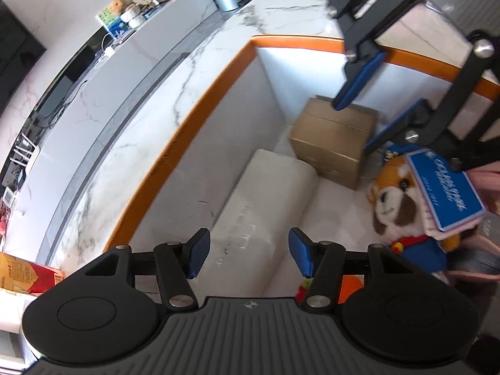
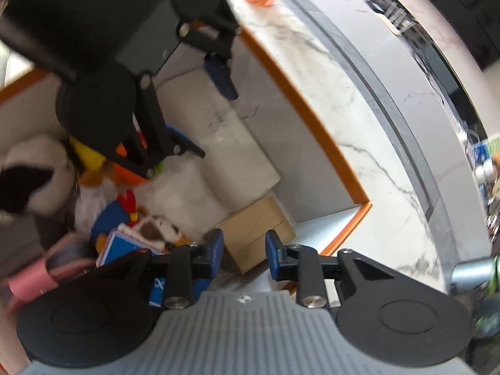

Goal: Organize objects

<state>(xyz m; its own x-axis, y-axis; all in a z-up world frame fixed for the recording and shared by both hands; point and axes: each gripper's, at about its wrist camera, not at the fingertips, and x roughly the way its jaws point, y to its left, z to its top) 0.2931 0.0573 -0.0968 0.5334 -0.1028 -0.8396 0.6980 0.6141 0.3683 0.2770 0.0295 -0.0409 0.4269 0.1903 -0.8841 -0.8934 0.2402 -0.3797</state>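
Left gripper (image 1: 247, 254) open over white box (image 1: 250, 215), lying lengthwise along bin wall (image 1: 200, 168); right gripper (image 2: 243, 254) open, empty.

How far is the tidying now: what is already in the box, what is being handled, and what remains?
Done: the white box, cardboard box and plush toy lie inside the orange-rimmed bin. In hand: nothing; the left gripper and right gripper both hang open over the bin. Left: a red carton stands outside on the marble counter.
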